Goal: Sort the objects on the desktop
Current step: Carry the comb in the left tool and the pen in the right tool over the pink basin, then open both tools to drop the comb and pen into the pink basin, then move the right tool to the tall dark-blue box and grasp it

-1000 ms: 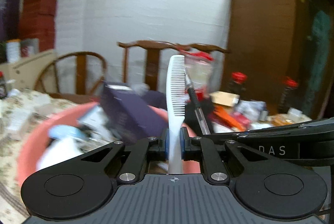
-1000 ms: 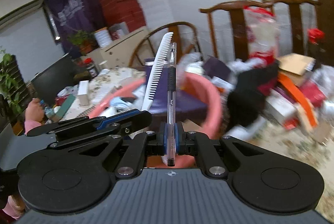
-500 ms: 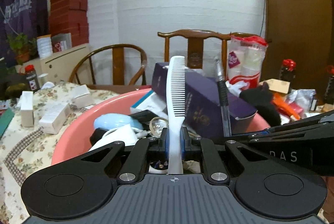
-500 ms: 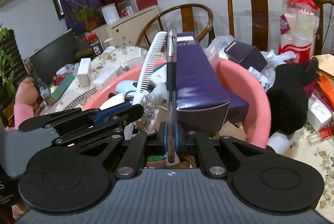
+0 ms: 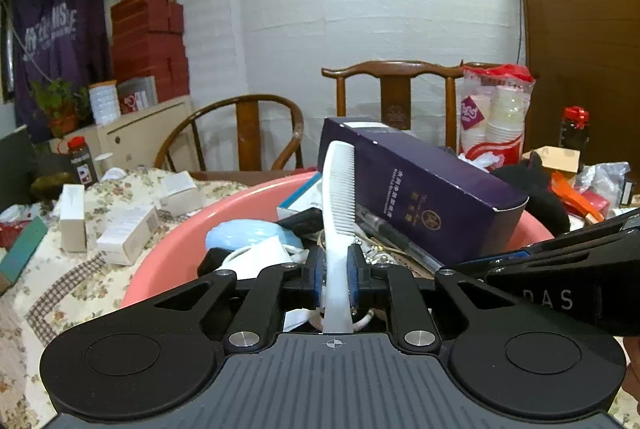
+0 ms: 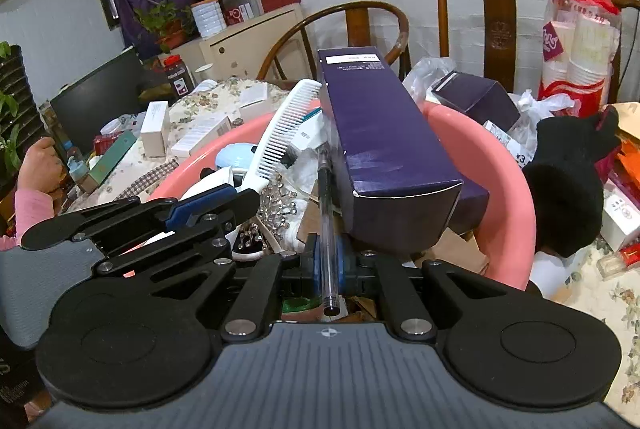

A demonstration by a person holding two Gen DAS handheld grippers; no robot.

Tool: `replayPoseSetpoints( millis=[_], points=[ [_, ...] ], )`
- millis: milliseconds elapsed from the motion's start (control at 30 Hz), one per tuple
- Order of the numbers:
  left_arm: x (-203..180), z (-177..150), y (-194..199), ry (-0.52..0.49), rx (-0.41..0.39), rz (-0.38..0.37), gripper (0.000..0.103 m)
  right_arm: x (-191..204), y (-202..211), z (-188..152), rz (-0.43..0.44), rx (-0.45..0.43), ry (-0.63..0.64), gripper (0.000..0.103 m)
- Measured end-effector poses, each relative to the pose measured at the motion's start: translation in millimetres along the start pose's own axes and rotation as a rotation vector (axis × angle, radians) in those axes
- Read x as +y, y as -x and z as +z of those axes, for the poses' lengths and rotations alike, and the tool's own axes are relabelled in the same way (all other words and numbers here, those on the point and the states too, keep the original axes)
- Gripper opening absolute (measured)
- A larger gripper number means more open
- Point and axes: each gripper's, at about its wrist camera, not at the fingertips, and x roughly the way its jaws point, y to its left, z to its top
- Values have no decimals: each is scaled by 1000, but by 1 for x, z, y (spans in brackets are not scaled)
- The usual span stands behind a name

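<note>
Smooth white plastic comb (image 5: 339, 197), clear glossy plastic pen (image 6: 327, 229), matt purple cardboard box (image 6: 380, 149).

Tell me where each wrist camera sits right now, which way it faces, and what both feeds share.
Left wrist: rides the left gripper, looking along its fingers over the pink basin; its jaws clamp the white comb; the right gripper enters from the right.
Right wrist: rides the right gripper, facing the same basin; its jaws clamp the clear pen; the left gripper enters from the left.
Shared: basin, comb, purple box, wooden chairs.
</note>
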Motion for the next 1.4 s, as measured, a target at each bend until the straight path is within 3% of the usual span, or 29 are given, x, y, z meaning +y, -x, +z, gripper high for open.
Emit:
replayPoseSetpoints(
  millis=[367,433,533,600,867,967,1133,1300,1400],
  points=[
    [-2,0,-3,-15,-20,37,45,-5,2,1,8,-23,2,13],
    [-1,2,-3,-9,-24,46,51,-6,4,2,1,-36,2,19],
    [5,5,-3,4,-28,71,65,-11,11,3,-19,-78,-14,45],
    [11,9,-3,24,-34,83,76,-14,17,5,-29,-120,-20,71],
    [25,17,8,93,-26,130,77,-38,59,3,-60,-222,-39,74],
    [15,19,29,88,-48,80,77,-61,86,-7,-94,-245,-51,74],
    [-36,18,58,30,-60,-109,82,-119,136,-37,-211,-260,-105,74],
    [-122,9,52,-85,21,-327,82,-188,172,-79,-387,-197,-189,74],
    [-173,3,33,-143,79,-363,82,-226,187,-102,-461,-160,-251,73]
  ],
)
